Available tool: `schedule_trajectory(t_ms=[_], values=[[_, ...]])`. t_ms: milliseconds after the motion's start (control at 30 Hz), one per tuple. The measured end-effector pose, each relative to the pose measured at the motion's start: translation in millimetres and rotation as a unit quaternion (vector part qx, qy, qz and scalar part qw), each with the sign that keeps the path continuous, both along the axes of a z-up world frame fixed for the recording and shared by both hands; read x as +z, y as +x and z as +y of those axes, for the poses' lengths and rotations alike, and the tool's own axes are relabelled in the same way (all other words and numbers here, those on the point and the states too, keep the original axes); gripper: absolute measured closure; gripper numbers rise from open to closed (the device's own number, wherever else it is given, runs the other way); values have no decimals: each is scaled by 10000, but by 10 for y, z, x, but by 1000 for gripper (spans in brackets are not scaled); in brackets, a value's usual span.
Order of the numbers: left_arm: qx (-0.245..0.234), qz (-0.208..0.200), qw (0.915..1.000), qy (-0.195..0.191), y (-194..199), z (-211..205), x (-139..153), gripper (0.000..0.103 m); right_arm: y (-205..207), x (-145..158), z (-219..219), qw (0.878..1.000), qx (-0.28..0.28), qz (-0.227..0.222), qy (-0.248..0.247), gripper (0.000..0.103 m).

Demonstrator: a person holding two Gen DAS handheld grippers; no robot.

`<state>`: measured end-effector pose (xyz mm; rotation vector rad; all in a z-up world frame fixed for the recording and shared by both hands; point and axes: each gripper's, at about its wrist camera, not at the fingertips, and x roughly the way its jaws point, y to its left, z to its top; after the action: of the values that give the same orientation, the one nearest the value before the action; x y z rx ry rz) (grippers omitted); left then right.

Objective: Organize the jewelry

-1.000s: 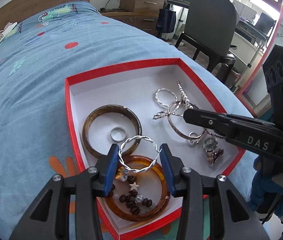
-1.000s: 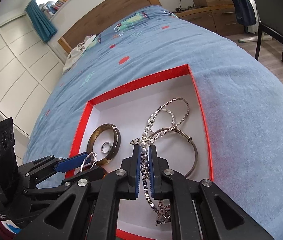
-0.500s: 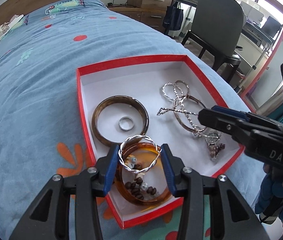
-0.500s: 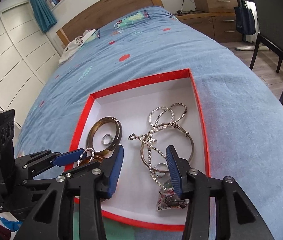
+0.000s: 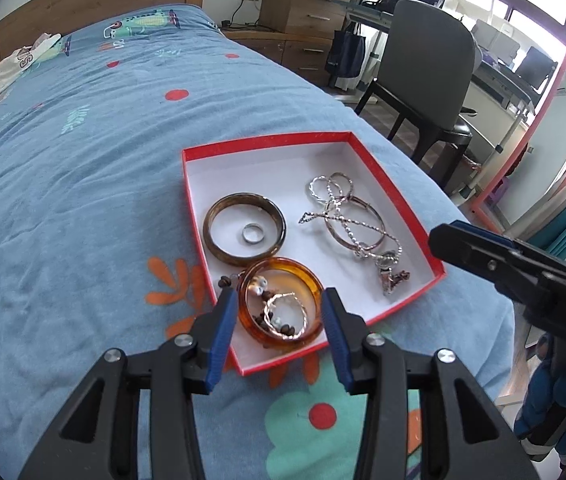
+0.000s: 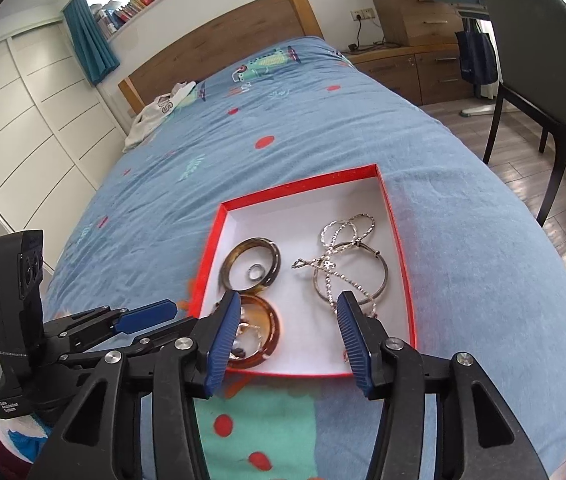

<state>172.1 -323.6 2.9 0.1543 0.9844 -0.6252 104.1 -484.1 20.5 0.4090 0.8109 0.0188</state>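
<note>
A red box with a white inside lies on the blue bedspread. It holds a dark brown bangle around a small silver ring, and an amber bangle. A twisted silver bangle and beads lie inside the amber bangle. At the right are tangled silver chains and bangles. My left gripper hangs open over the box's near corner with nothing between its fingers. My right gripper is above the near edge of the box. Its jaws are opening and nothing is between them.
The bed drops off to the right, where a dark chair and a wooden dresser stand on the floor. A white garment lies by the headboard. The other gripper's arm reaches in from the right.
The left gripper let go of the twisted silver bangle, which now lies inside the amber bangle. The right jaws opened off the bead chain. Both grippers drew back and up from the box.
</note>
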Motion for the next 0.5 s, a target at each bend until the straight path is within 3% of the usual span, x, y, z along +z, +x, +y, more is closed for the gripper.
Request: schedule_trajectory(t_ms=[233, 500], values=[[288, -154, 9995, -51, -310, 318, 212, 61, -249, 171, 236, 9999, 80, -105, -81, 46], [1168, -551, 9916, 66, -666, 1036, 543, 56, -516, 369, 674, 9988, 243, -270, -319, 32]])
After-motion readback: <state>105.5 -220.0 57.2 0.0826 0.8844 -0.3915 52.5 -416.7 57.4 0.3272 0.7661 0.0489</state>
